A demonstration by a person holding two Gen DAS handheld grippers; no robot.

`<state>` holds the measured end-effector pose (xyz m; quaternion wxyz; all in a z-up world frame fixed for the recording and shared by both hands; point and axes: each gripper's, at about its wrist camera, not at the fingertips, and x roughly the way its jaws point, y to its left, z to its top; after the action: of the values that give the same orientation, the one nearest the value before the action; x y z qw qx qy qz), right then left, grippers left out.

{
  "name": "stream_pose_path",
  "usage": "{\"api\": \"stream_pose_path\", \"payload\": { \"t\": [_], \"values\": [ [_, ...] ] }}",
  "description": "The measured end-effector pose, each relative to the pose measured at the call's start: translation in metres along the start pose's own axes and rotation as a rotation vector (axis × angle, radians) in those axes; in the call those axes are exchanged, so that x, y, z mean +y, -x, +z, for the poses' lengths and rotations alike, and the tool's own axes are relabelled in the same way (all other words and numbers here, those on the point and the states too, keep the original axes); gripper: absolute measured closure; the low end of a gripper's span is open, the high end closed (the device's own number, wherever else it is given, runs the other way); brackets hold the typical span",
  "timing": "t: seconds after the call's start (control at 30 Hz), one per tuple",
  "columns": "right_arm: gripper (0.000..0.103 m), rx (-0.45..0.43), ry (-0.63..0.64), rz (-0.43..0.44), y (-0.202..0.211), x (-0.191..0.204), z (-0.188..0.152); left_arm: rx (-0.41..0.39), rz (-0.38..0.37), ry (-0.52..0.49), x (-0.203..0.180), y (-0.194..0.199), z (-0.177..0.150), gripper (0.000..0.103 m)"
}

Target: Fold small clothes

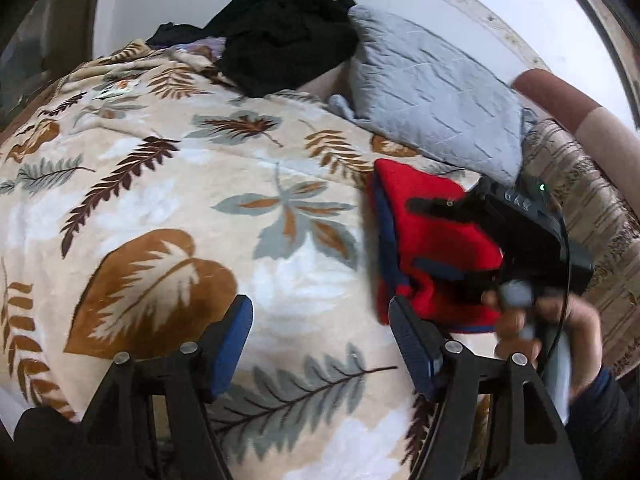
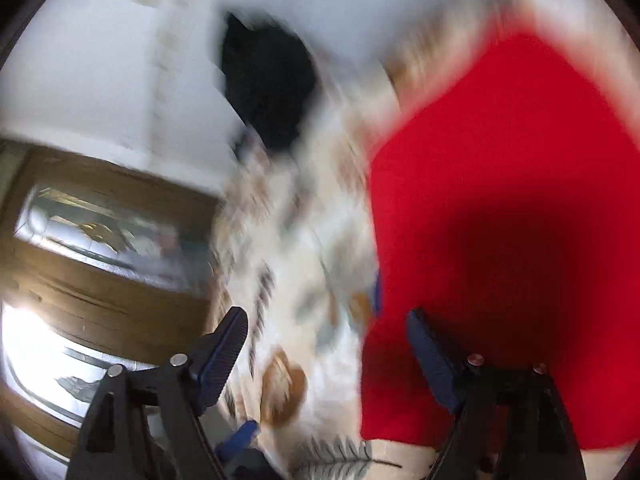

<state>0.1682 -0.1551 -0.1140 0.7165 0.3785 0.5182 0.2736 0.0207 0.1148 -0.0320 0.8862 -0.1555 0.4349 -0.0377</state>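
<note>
Left wrist view: folded red garment (image 1: 424, 240) lies on the leaf-print blanket (image 1: 160, 200), just before the grey pillow (image 1: 432, 92) — set aside, it appears, as a finished piece. Left gripper (image 1: 320, 340) hangs released and empty, the garment beyond its right finger. Right gripper (image 1: 436, 236), over the garment, also stands open — nothing between its fingers. Black clothing (image 1: 288, 36) waits behind.
</note>
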Motion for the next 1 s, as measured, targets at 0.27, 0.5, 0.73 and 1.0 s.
{"api": "stream_pose_path", "payload": {
  "t": [0.27, 0.5, 0.73, 1.0],
  "values": [
    [0.017, -0.031, 0.092, -0.004, 0.013, 0.024, -0.027, -0.017, 0.036, -0.003, -0.004, 0.007, 0.001, 0.031],
    [0.018, -0.046, 0.196, -0.038, 0.037, 0.028, -0.053, -0.06, 0.099, -0.035, -0.011, 0.023, 0.004, 0.027],
    [0.018, -0.275, 0.456, -0.362, 0.119, 0.043, -0.106, -0.052, 0.112, -0.097, -0.038, 0.021, 0.003, 0.027],
    [0.014, -0.408, 0.525, -0.565, 0.177, 0.047, -0.13, -0.071, 0.159, -0.183, -0.073, 0.018, 0.005, 0.024]
  ]
}}
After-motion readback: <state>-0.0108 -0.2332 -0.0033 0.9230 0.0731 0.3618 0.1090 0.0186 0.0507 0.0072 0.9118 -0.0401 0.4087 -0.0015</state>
